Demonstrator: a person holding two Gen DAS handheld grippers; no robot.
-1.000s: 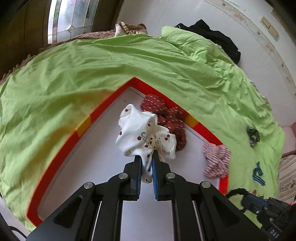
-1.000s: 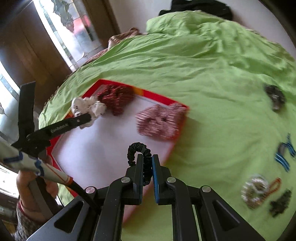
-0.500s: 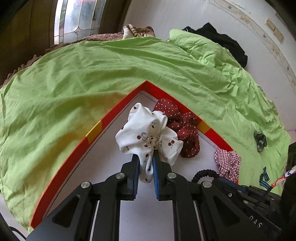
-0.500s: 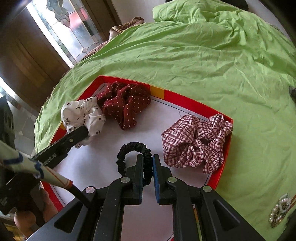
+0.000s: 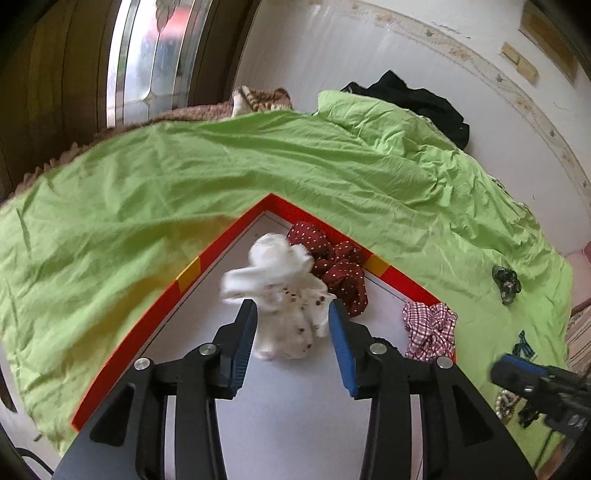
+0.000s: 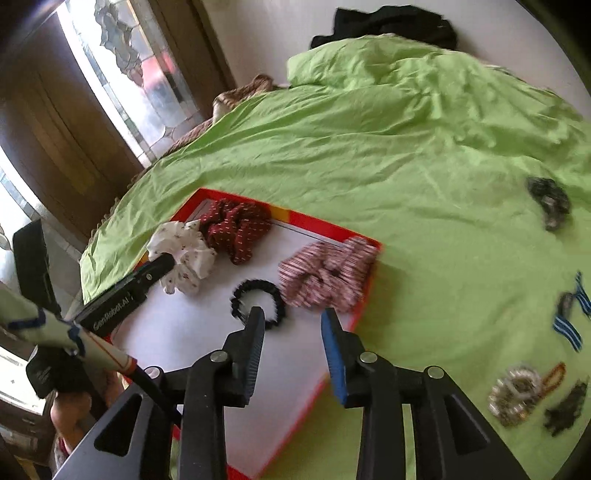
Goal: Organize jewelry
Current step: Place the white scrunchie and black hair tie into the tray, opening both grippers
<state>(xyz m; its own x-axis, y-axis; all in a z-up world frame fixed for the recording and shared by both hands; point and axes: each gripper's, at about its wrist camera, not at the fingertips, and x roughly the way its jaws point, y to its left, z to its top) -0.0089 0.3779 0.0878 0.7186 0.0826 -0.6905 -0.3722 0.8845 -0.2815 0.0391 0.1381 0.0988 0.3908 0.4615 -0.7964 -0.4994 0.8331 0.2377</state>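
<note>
Both sets of fingers gape; my left gripper (image 5: pixel 291 325) straddles the white scrunchie (image 5: pixel 284 310), my right gripper (image 6: pixel 291 328) the black hair tie (image 6: pixel 258 301) on the red-rimmed tray (image 6: pixel 325 229). Retreating carelessly could snag either.

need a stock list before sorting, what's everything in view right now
red-rimmed white tray: 1, on green bedsheet
white cherry-print scrunchie: 1, tray, beside left gripper
dark red dotted scrunchie: 1, tray far corner
red checked scrunchie: 1, tray right edge
black coiled hair tie: 1, tray middle
dark hair piece: 1, on sheet
blue striped bows: sheet, right
beaded pieces: sheet, near right
black garment: 1, far end
left gripper: open
right gripper: open
</note>
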